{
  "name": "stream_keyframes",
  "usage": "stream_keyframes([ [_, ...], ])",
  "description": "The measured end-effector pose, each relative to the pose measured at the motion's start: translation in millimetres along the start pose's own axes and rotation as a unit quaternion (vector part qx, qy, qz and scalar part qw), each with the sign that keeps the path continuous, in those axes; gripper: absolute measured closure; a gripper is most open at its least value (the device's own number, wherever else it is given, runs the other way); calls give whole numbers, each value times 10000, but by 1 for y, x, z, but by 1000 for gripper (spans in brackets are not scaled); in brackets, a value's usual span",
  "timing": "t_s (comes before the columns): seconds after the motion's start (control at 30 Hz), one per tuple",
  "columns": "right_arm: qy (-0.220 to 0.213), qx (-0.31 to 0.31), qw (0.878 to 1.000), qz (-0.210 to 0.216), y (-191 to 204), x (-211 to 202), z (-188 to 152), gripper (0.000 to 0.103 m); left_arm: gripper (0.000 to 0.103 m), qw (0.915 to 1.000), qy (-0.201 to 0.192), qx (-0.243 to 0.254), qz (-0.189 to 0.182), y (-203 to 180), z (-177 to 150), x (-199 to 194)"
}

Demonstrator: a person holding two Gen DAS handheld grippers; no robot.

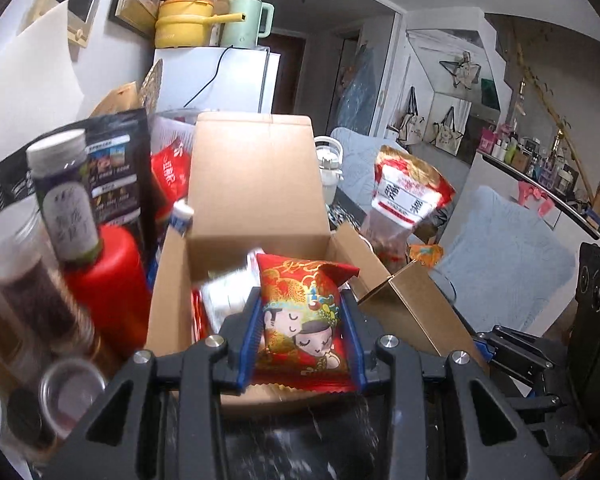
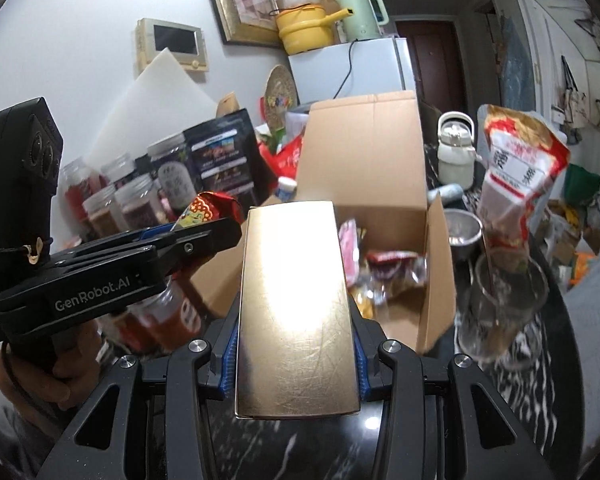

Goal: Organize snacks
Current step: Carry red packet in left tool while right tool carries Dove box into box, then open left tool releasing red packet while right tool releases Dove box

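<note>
Loading the cardboard box (image 1: 256, 184) at twelve o'clock, the left gripper (image 1: 302, 332) clamps a red snack packet (image 1: 304, 312) and the right gripper (image 2: 296, 354) clamps a gold box (image 2: 294, 312), each next needing lowering inside and release.

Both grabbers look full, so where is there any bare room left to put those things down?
Mostly inside the cardboard box: bare floor along its right wall, beside the loose snack wrappers. The dark table has a small free strip right of the glass. Left of the box it is crowded with jars and a red bottle.

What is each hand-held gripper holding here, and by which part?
Left hand-held gripper: red cartoon-printed snack packet, clamped across its lower sides. Right hand-held gripper: shiny gold box, by its long sides.
</note>
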State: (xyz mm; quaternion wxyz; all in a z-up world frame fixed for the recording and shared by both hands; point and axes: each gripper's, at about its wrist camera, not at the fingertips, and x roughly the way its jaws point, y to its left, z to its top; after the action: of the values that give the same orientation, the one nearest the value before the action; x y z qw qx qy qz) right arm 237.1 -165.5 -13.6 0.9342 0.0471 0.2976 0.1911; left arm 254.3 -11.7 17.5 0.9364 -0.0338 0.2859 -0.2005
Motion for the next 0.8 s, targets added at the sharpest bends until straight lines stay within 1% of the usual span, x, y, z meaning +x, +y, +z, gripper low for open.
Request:
stream_keyframes([
  [0.17, -57, 13, 10000, -71, -11, 18, 20, 60, 67, 10000, -58, -8, 25, 9, 16, 21],
  [0.37, -23, 24, 9999, -160, -28, 45, 37, 60, 67, 9999, -3, -46, 130, 21, 28, 52],
  [0.5, 62, 55, 9996, -255, -40, 65, 42, 60, 67, 9995, 153, -36, 262, 29, 28, 77],
  [0.6, 204, 105, 9992, -326, -49, 82, 40, 60, 67, 9988, 326, -17, 378, 34, 23, 94],
  [0.8, 484, 181, 9982, -293, -58, 106, 32, 60, 67, 9967, 680, -19, 447, 40, 10, 117],
])
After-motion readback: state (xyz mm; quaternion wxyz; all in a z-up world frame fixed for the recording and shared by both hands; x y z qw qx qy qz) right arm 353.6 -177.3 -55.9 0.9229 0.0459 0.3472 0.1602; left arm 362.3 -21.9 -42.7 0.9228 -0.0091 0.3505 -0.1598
